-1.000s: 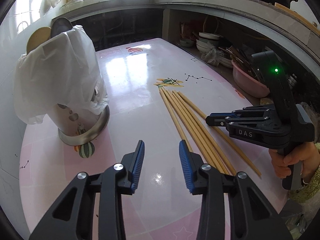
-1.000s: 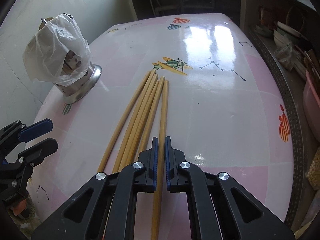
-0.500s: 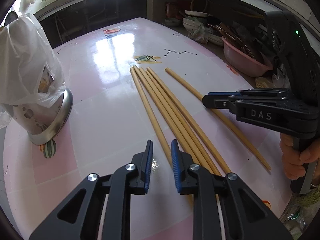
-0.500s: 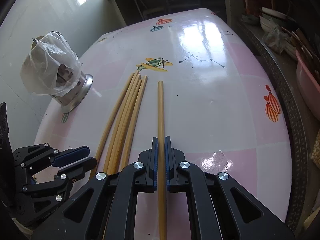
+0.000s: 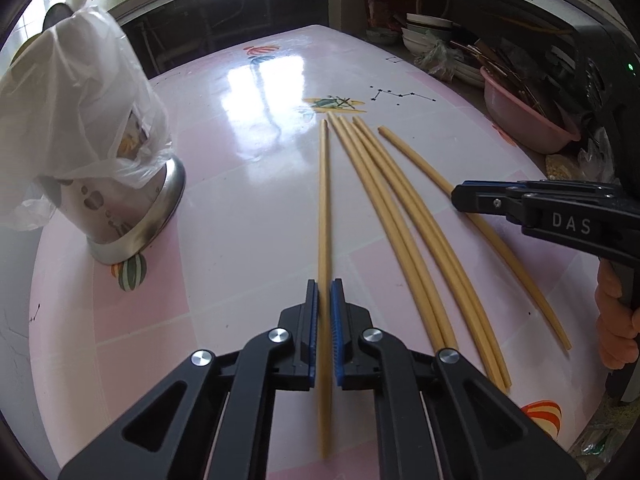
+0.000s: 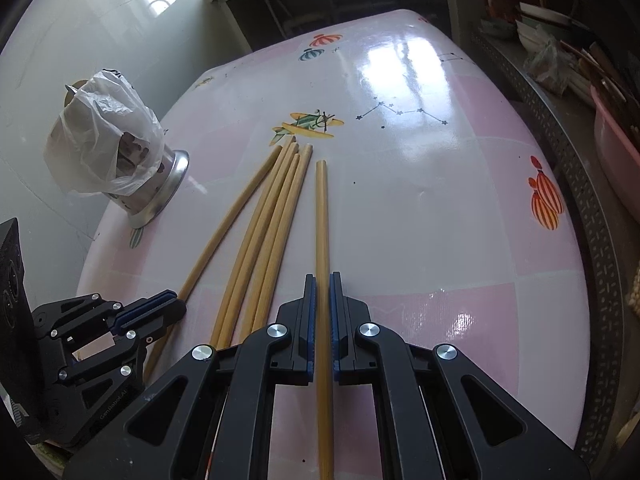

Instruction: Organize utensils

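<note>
The pink and white table (image 5: 248,216) carries printed balloons, a small plane and a star pattern under window glare. At its left edge stands a steel utensil holder (image 5: 132,216), tilted in the fisheye view, with a white plastic bag (image 5: 72,112) draped over its top; rounded utensil heads poke above the bag, but what they are is hard to make out. To the right, off the table, a pink basin (image 5: 528,124) holds sticks and other ware, cut off by the dark edge, with stacked bowls (image 5: 428,32) behind it. The right gripper (image 6: 323,280), lettered "DAS" on its side, is clamped on one chopstick (image 6: 321,216), set apart from the rest. The left gripper (image 5: 324,286) is closed on another single chopstick (image 5: 324,200). Four remaining chopsticks (image 5: 400,216) lie close together on the table between them. A hand (image 5: 616,320) at the right frame edge is only partly visible.
</note>
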